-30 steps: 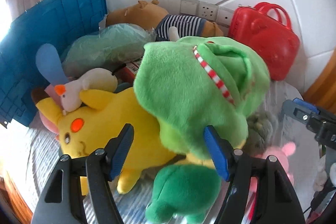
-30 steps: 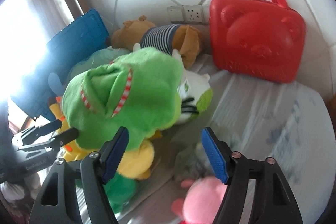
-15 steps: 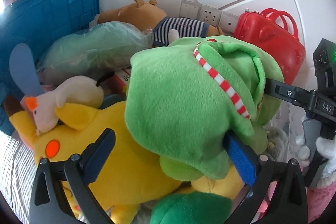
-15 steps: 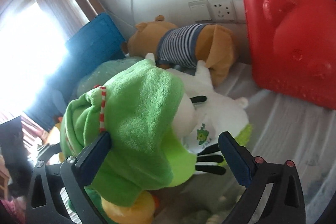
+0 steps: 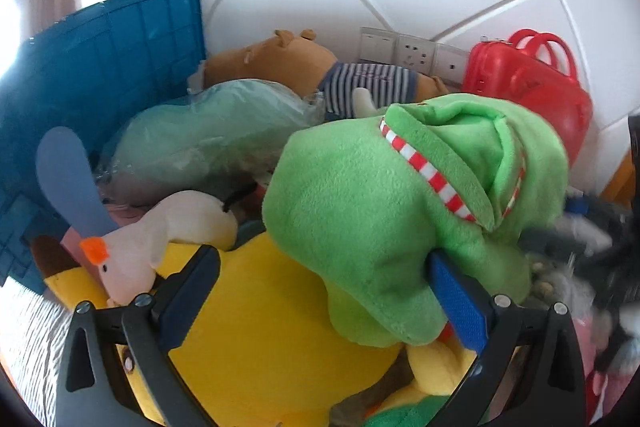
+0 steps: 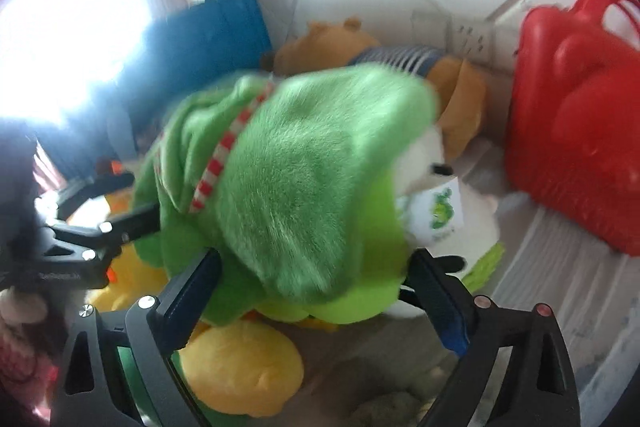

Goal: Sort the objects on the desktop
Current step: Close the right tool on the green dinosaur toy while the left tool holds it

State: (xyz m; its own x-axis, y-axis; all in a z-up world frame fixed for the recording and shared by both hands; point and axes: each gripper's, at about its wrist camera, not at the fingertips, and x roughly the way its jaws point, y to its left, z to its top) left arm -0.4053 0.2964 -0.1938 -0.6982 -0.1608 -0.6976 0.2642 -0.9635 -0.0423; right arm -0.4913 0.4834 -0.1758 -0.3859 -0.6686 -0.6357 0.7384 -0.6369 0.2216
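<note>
A big green plush frog (image 5: 384,219) with a red-and-white striped band lies on top of a pile of soft toys. It fills the middle of the right wrist view (image 6: 304,187) too. My left gripper (image 5: 324,291) is open, its jaws wide, with the frog's lower edge and a yellow plush (image 5: 256,339) between them. My right gripper (image 6: 316,287) is open around the frog's other side, its fingers touching or nearly touching the plush. The left gripper shows at the left of the right wrist view (image 6: 100,227).
A brown bear in a striped shirt (image 5: 304,63), a red case (image 5: 528,87), a blue crate lid (image 5: 92,83), a bagged teal toy (image 5: 208,135) and a white duck plush (image 5: 160,239) crowd the tiled corner. A yellow plush foot (image 6: 240,367) lies below the frog.
Both grippers have moved in closer on the green frog from opposite sides. The right wrist view has swung and is blurred. Both stay open.
</note>
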